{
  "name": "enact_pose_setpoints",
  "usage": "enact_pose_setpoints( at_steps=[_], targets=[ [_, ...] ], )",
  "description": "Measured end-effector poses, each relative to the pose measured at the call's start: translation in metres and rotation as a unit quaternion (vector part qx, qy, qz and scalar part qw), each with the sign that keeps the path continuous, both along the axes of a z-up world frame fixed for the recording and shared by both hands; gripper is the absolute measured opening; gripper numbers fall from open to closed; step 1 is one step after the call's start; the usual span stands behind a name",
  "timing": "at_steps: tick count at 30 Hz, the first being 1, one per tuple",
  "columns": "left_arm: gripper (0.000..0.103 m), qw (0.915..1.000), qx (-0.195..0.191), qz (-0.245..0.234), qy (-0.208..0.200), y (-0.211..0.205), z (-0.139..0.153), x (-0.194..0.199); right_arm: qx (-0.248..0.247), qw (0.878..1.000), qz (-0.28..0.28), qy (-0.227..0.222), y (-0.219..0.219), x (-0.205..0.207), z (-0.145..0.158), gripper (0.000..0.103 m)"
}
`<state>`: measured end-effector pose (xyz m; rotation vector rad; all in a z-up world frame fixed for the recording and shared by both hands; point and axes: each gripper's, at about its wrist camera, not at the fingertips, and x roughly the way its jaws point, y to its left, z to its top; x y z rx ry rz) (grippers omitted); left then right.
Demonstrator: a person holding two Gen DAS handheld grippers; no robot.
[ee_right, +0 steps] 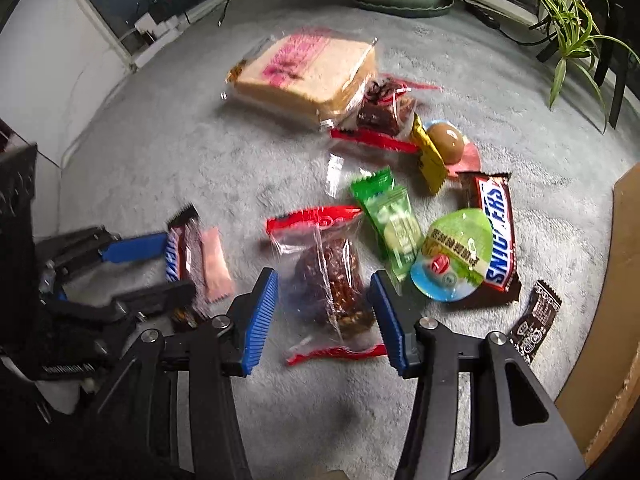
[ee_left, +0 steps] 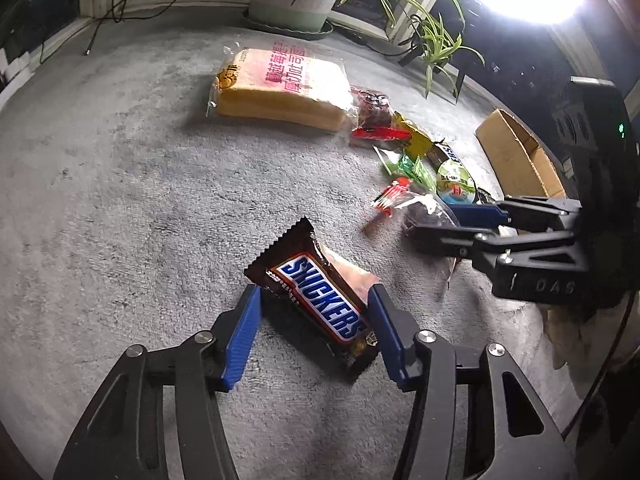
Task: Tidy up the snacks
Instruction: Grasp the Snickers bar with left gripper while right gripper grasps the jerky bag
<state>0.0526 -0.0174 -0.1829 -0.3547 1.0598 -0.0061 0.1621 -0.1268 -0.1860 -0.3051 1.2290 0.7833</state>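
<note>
grey carpet (ee_right: pixel 140 152) carries it all: cardboard box (ee_right: pixel 616 320) at three o'clock, bread loaf (ee_right: pixel 308 76) at twelve. your right gripper (ee_right: pixel 324 312) brackets the clear-wrapped cake (ee_right: pixel 328 284), fingers apart, pads apparently not yet pressing; centre on the cake, not the film. your left gripper (ee_left: pixel 316 332) straddles the snickers bar (ee_left: pixel 320 300) at nine o'clock, fingers apart; square across its width before squeezing.

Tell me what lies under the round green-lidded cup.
The green-lidded cup rests partly on a Snickers bar, covering its left edge, and overlaps the green packet. Anything else beneath it is hidden by the lid.
</note>
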Motion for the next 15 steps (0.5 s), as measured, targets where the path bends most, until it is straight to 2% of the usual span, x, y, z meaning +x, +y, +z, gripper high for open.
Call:
enact_pose_setpoints(
  at_steps=[6, 12, 15],
  targets=[
    [0.053, 1.0000, -0.001, 0.004, 0.001, 0.0010, -0.0001, -0.0004, -0.004, 1.000, -0.016, -0.011, 0.0002, -0.0003, -0.0018, 0.044],
    [0.052, 0.9998, 0.022, -0.002, 0.003, -0.0041, -0.0004, 0.0048, -0.019, 1.000, -0.012, -0.020, 0.0043, -0.0064, -0.0012, 0.041],
    [0.043, 0.9992, 0.038, -0.015, -0.002, -0.0045, -0.0007, 0.0056, -0.014, 1.000, -0.018, -0.014, 0.0012, -0.0064, -0.0009, 0.040]
  ],
)
